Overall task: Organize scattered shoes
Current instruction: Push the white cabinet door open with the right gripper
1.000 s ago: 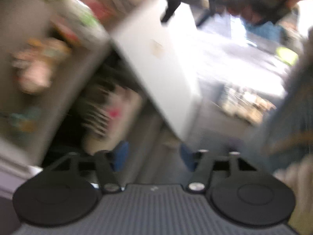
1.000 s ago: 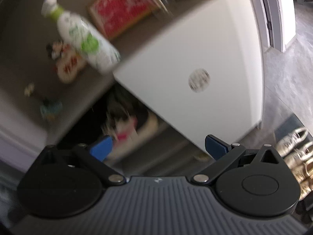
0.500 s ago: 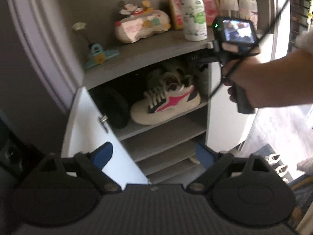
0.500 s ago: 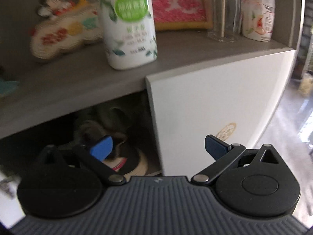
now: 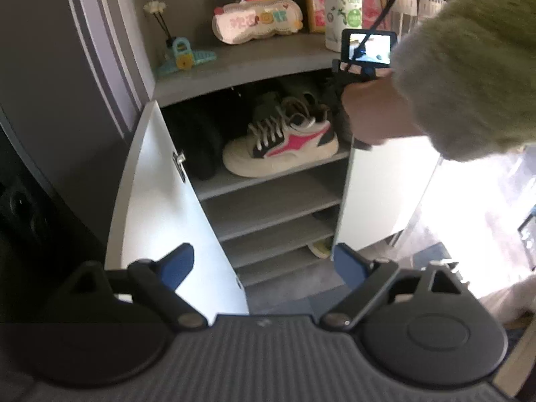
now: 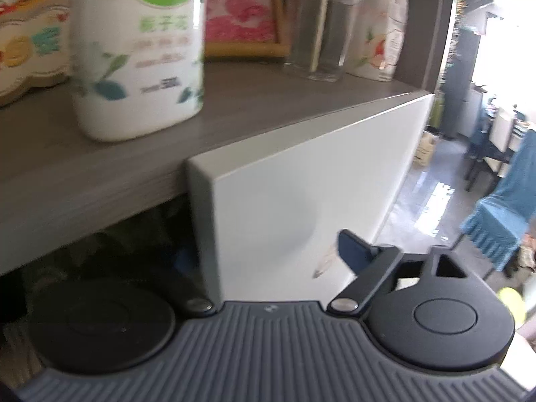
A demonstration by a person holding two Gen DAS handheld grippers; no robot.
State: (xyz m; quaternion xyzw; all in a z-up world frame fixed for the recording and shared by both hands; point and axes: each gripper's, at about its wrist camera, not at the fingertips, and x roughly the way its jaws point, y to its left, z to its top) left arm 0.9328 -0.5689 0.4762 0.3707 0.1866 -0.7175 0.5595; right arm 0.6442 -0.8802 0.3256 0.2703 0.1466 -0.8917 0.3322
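left wrist view shows you the shoe cabinet point(image 5: 268, 201) with its left door point(image 5: 160, 207) swung wide, and the white and pink sneaker point(image 5: 281, 150) resting on the top inner shelf, beside a dark shoe point(image 5: 197, 140) to its left. the step in hand, i judge, is opening the cabinet, before any scattered shoe goes in. your left gripper point(image 5: 264, 263) hangs open and empty in front of the lower shelves of the cabinet. your right gripper point(image 6: 264, 251) is at the cabinet's right door point(image 6: 301, 201): its jaws are closing with the door's edge between them, but i cannot see the pads pressing yet. your right hand point(image 5: 375, 117) is just below the cabinet's top board. next you need a firm pinch on that edge, then a pull outward.

compared with half a second ago, the right gripper is nearer to the door edge and lower against the cabinet, and its jaws are narrower.
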